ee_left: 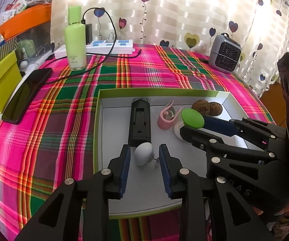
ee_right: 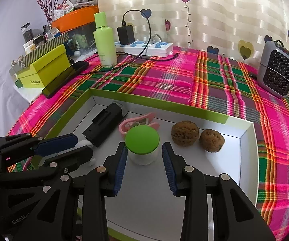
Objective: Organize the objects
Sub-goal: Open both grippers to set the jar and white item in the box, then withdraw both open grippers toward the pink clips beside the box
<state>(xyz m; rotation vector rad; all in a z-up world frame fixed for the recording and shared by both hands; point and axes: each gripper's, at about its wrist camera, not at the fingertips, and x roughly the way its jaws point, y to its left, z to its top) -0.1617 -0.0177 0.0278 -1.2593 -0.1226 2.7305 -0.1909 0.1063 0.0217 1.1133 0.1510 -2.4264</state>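
Left wrist view: left gripper (ee_left: 144,156) jaws apart w/ white egg-shaped thing (ee_left: 143,153) between, untouched, near side of tray (ee_left: 98,120). Right gripper (ee_right: 144,156) apart beside green-lid jar (ee_right: 142,144), mid tray.

Plaid pink-and-green tablecloth (ee_right: 184,76) covers the table. Tall pale-green plastic bottle (ee_right: 105,40) stands upright at the far edge, just beside a white power strip with blue sockets (ee_right: 144,47). Black charger block (ee_right: 126,33) is plugged into the strip; its black cable (ee_left: 112,32) trails across the cloth. Black smartphone (ee_left: 27,95) lies flat near the left edge. Grey mesh-fronted fan heater (ee_right: 278,69) sits far right. Cream curtain with heart balloons (ee_left: 184,10) hangs behind.
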